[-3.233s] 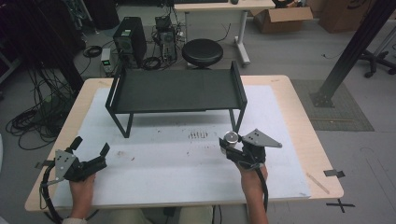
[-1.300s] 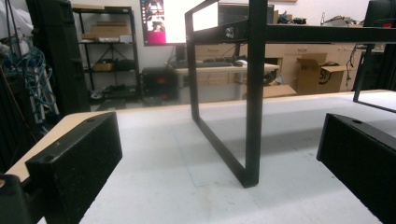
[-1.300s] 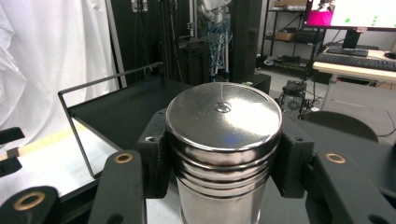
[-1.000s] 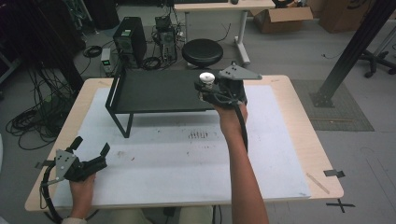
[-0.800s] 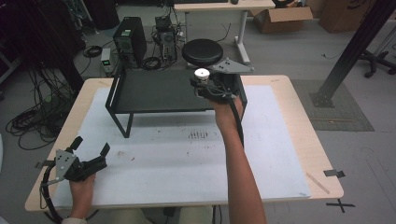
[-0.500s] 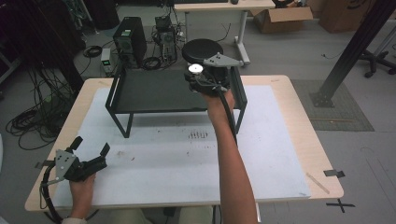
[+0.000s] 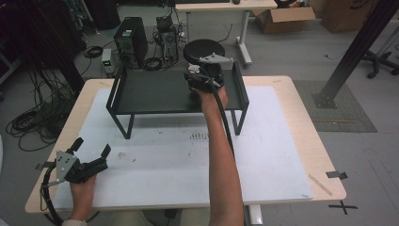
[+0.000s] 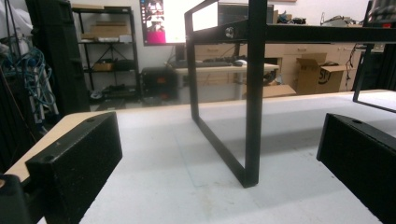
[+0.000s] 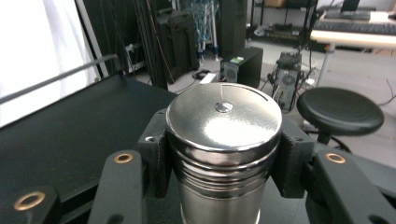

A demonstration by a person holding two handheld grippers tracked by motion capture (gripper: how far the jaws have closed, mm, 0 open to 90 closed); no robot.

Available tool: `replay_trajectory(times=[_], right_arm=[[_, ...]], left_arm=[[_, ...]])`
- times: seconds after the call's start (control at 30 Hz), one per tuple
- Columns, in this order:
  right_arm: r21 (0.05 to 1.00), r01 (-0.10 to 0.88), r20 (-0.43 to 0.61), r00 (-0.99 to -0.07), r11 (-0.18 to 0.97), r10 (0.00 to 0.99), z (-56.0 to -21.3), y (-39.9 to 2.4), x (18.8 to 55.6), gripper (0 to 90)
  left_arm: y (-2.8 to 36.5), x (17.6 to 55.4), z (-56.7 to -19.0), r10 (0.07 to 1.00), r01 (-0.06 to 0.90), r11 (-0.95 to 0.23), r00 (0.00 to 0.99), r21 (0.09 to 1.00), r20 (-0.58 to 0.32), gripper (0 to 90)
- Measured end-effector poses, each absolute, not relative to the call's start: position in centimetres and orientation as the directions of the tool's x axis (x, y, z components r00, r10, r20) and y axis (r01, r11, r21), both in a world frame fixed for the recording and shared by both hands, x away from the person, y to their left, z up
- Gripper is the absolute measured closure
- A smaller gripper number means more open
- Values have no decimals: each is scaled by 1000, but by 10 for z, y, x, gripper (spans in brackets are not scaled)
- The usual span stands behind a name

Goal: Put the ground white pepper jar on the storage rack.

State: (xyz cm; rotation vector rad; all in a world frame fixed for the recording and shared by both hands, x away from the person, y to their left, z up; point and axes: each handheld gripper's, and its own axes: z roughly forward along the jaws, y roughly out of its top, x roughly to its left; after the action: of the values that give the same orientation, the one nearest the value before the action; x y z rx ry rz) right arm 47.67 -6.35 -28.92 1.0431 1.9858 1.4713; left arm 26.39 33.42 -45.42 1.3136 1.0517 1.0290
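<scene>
Cluttered laboratory surroundings, with cables, computer towers and a round black stool [image 7: 203, 48], are seen behind a pale wooden table [image 7: 301, 127] covered by a white mat [image 7: 169, 155]. On the mat stands a black metal rack [image 7: 155, 92], formed of thin flat bars with a matte shelf and raised side frames; one of its legs [image 8: 252, 107] is seen close up in the left gripper view.

The right gripper [image 7: 203, 81] is held over the right part of the shelf, its jaws closed on a steel canister [image 9: 224, 144]. The canister is cylindrical, polished to a mirror finish, ribbed below the lid, with a small stud at the centre of its flat top. It is gripped just below the lid rim by black padded jaw faces on opposite sides, and is held upright above the shelf; whether its base touches the shelf cannot be told.

Such a vessel is judged rigid and not fragile, of moderate weight for its bulk, and slippery because of its smooth, curved wall. The ribbed band below the lid is judged the best place to be taken hold of, since the grooves resist sliding.

The left gripper [image 7: 89, 157] rests low near the table's front left corner, its jaws spread wide apart with nothing between them.
</scene>
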Motion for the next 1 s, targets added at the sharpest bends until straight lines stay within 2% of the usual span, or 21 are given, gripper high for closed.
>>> replay_trajectory(times=[0.27,0.9,1.0], right_arm=[[927,344,94,-600,150,795,-299,-58,486,488],[915,356,76,-617,192,783,-299,-53,489,483],[917,356,86,-616,180,783,-299,-54,489,445]], left_arm=[[334,264,-454,974,14,4,226,1000,-7,4],[334,264,-454,974,14,5,227,1000,-8,5],[334,264,-454,974,15,5,227,1000,-8,5]])
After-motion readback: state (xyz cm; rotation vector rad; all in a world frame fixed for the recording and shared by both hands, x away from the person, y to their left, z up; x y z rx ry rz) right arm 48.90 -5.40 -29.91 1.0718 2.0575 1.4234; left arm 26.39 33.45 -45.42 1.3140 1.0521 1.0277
